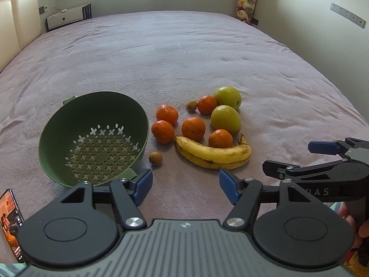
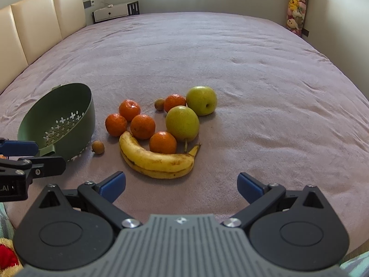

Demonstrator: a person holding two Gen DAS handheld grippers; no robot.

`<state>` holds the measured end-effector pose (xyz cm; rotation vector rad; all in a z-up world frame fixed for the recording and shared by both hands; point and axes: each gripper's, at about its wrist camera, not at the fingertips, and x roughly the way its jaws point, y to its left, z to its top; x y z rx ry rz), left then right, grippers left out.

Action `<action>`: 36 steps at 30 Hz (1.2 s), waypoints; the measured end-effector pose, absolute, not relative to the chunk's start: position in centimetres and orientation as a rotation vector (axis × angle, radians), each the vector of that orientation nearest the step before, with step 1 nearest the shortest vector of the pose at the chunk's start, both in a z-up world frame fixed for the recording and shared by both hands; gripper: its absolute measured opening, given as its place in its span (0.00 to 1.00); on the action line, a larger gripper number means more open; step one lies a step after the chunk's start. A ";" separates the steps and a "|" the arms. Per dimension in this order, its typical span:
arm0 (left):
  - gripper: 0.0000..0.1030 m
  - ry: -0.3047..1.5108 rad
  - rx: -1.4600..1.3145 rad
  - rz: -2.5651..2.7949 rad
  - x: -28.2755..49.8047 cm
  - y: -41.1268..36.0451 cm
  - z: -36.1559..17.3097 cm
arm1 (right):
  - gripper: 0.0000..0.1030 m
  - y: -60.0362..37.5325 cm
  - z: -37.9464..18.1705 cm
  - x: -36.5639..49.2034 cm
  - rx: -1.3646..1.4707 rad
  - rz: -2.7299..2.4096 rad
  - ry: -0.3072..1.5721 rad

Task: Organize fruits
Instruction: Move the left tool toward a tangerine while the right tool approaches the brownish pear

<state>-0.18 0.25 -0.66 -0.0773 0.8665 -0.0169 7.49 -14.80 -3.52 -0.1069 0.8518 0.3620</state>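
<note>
A green colander (image 1: 69,124) (image 2: 80,106) lies tilted on the pink bedspread (image 1: 184,53), nothing inside it. To its right lies a cluster of fruit: a banana (image 1: 212,155) (image 2: 156,161), several oranges (image 1: 193,128) (image 2: 142,126), two green apples (image 1: 226,118) (image 2: 182,122) and two small brown fruits (image 1: 155,158) (image 2: 98,147). My left gripper (image 1: 185,185) hovers open in front of the fruit, nothing between its blue pads. My right gripper (image 2: 181,185) is open too, just short of the banana; it also shows at the right of the left wrist view (image 1: 322,159).
A phone (image 1: 10,221) with a lit screen lies at the near left. A cream headboard (image 2: 34,25) and a white bedside unit (image 2: 115,11) stand at the far left. Hanging plush toys (image 2: 297,7) fill the far right corner.
</note>
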 end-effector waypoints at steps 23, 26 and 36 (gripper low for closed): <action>0.49 0.841 -0.165 -0.120 5.5 -0.4 -0.4 | 0.62 -14.4 -1.6 14.0 -0.164 0.462 0.862; 0.49 0.844 -0.163 -0.128 6.8 -0.4 -1.6 | 0.57 -14.1 -2.9 15.4 -0.139 0.427 0.866; 0.49 0.845 -0.074 -0.105 9.9 -1.1 -4.7 | 0.57 -13.5 -5.4 18.9 0.008 0.447 0.949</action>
